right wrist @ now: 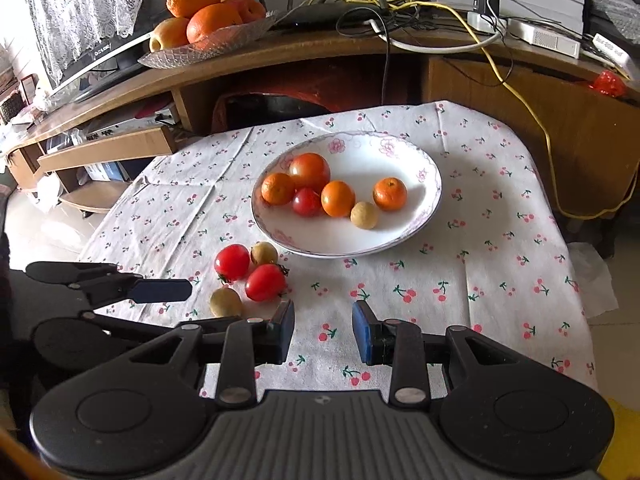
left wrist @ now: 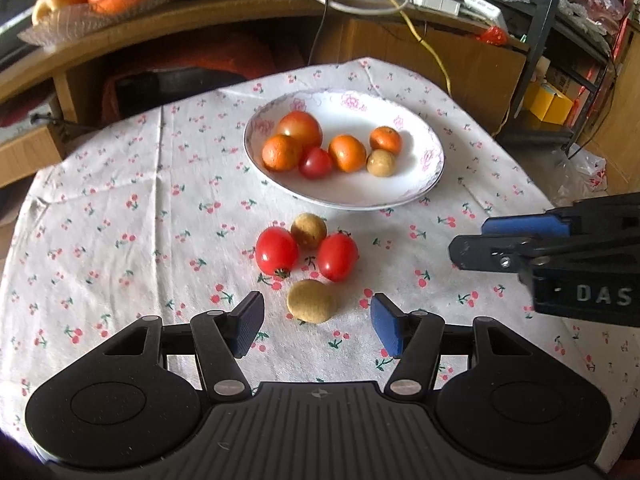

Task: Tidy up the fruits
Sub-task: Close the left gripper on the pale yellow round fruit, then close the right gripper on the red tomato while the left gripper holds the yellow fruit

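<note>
Now your left gripper hangs low over the cloth with its jaws apart and nothing between the pads, though the near longan sits just ahead of the gap, about centred on it. Beyond that longan lie the other loose fruits in a tight cluster: the left tomato and the right tomato, with the far longan touching both from behind. All four rest on the cloth, just short of the plate.

Your right gripper is also low over the cloth, jaws apart and empty, out to the right of the cluster and pointing at bare cloth in front of the plate. From its camera your left gripper shows at the left edge, beside the near longan.

On the plate you already have a big tomato, a small tomato, three mandarins and one longan; the two tomatoes and two of the mandarins bunch together at the left, while the third mandarin and the longan sit a little apart to the right.

A glass dish of oranges stands on the shelf behind the table.
</note>
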A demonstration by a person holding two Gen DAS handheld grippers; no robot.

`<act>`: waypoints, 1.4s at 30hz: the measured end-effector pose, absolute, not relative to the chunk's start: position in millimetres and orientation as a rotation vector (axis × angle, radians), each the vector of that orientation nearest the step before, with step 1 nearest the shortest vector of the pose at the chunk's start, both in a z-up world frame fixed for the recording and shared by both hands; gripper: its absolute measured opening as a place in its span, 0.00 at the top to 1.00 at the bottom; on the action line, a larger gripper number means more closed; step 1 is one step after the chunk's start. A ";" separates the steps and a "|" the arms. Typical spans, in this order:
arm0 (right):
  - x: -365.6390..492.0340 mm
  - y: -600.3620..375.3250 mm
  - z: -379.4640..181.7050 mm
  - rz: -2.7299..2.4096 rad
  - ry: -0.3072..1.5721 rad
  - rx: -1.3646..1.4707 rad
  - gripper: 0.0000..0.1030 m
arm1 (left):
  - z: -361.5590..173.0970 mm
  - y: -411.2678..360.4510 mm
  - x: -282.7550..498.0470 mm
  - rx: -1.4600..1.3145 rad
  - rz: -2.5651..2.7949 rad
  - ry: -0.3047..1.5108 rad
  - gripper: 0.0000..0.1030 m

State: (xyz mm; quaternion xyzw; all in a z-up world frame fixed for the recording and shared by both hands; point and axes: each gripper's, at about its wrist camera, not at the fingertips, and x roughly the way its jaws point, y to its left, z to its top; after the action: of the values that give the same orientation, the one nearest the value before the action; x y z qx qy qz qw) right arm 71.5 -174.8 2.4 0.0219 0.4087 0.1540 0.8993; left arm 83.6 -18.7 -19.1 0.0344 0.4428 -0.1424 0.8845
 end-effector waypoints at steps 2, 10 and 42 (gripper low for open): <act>73.7 -174.9 1.2 0.321 0.849 0.045 0.69 | -23.4 -20.8 85.4 0.078 -0.294 0.928 0.36; 83.3 -170.6 -8.2 0.329 0.882 0.035 0.69 | -35.2 -26.8 93.7 0.089 -0.305 0.932 0.48; 126.1 -111.7 -41.8 0.447 0.912 0.005 0.64 | -29.6 7.6 79.8 0.022 -0.301 0.967 0.59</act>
State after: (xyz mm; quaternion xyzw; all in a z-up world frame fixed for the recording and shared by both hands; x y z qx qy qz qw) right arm 126.1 -111.7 -41.8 0.0026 0.4365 0.2141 0.8739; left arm 79.8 7.6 -29.6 0.0106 0.4633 -0.1444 0.8743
